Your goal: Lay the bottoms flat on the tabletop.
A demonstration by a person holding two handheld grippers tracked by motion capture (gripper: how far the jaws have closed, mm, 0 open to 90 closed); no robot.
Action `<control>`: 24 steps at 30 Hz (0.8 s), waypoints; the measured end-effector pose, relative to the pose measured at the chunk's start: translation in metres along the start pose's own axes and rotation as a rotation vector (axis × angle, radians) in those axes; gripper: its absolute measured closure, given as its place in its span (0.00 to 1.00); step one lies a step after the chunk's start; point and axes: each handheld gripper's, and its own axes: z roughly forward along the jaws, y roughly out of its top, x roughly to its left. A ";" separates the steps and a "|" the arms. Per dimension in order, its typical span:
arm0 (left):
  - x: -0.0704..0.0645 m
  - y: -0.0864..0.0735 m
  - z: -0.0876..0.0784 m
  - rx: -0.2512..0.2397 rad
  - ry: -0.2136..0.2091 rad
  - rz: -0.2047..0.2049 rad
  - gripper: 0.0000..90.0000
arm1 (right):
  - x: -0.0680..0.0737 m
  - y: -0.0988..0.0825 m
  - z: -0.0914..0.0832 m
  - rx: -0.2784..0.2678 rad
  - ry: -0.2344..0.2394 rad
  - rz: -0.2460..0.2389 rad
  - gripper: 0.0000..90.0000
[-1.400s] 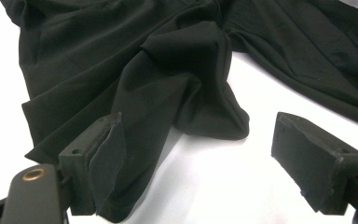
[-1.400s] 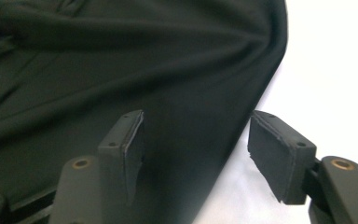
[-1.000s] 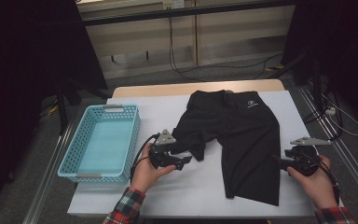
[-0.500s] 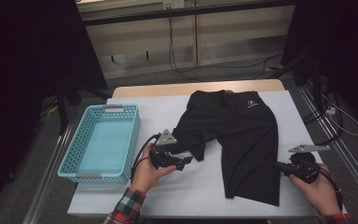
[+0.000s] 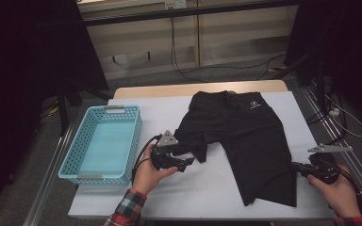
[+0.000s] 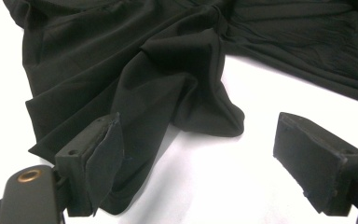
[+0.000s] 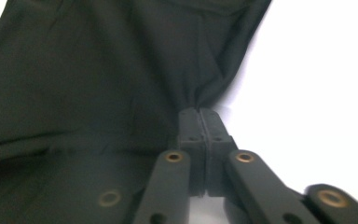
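Observation:
Black shorts (image 5: 250, 136) lie spread on the white table (image 5: 193, 193), waistband at the far side. Their left leg is bunched up near the middle, and its folds (image 6: 121, 60) reach my left gripper (image 5: 188, 162). That gripper's jaws stand wide apart (image 6: 214, 154); a flap of cloth lies against one finger (image 6: 88, 163) and nothing is pinched. My right gripper (image 5: 296, 167) is at the right leg's outer edge. Its jaws are pressed together (image 7: 200, 116) on a pinch of the black fabric (image 7: 98, 70), which puckers toward them.
A light blue plastic basket (image 5: 70, 160) with nothing in it stands at the table's left end. Bare white tabletop lies in front of the shorts and between the hands. Metal rails run along both table sides, and dark floor with cables lies beyond.
My right gripper has slid toward the near edge beside the right leg, and the hem corner there has shifted slightly right. The left hand has kept still.

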 end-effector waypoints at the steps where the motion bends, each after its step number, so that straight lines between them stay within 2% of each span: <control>1: 0.000 0.000 0.000 0.004 0.000 0.003 0.18 | 0.000 0.000 0.000 -0.003 -0.005 0.000 0.88; 3: 0.000 0.000 0.000 0.001 0.000 0.004 0.18 | 0.002 0.000 0.001 0.001 -0.016 -0.009 0.80; 6: -0.001 0.000 -0.001 0.000 -0.001 0.003 0.18 | 0.009 0.000 -0.004 -0.003 -0.001 -0.002 0.75; 11: 0.000 0.000 -0.001 0.000 0.004 0.003 0.18 | 0.017 -0.010 -0.008 0.025 -0.009 -0.030 0.69; 14: -0.001 0.000 -0.001 0.000 0.004 0.007 0.18 | 0.019 -0.016 -0.011 0.019 -0.021 -0.043 0.69; 15: -0.001 0.000 -0.001 0.000 0.002 0.010 0.18 | 0.020 -0.017 -0.013 0.021 -0.024 -0.044 0.71; 16: -0.001 0.001 -0.001 0.000 0.002 0.011 0.18 | 0.021 -0.019 -0.014 0.025 -0.034 -0.053 0.78; 17: -0.001 0.001 -0.001 0.002 0.003 0.010 0.18 | 0.022 -0.020 -0.015 0.030 -0.045 -0.070 0.88; 18: -0.001 0.001 -0.001 -0.001 0.000 0.009 0.18 | 0.022 -0.020 -0.017 0.043 -0.032 -0.068 1.00; 19: -0.002 0.001 0.000 -0.001 0.002 0.009 0.18 | 0.020 -0.021 -0.017 0.044 0.006 -0.054 1.00; 21: -0.002 0.001 0.000 0.002 0.000 0.013 0.18 | 0.016 -0.022 -0.018 0.039 0.017 -0.045 1.00; 22: -0.002 0.001 0.000 -0.001 0.000 0.012 0.18 | 0.012 -0.022 -0.019 0.042 0.020 -0.035 1.00; 24: -0.002 0.001 -0.001 -0.001 0.002 0.014 0.18 | 0.005 -0.022 -0.022 0.046 -0.012 -0.032 1.00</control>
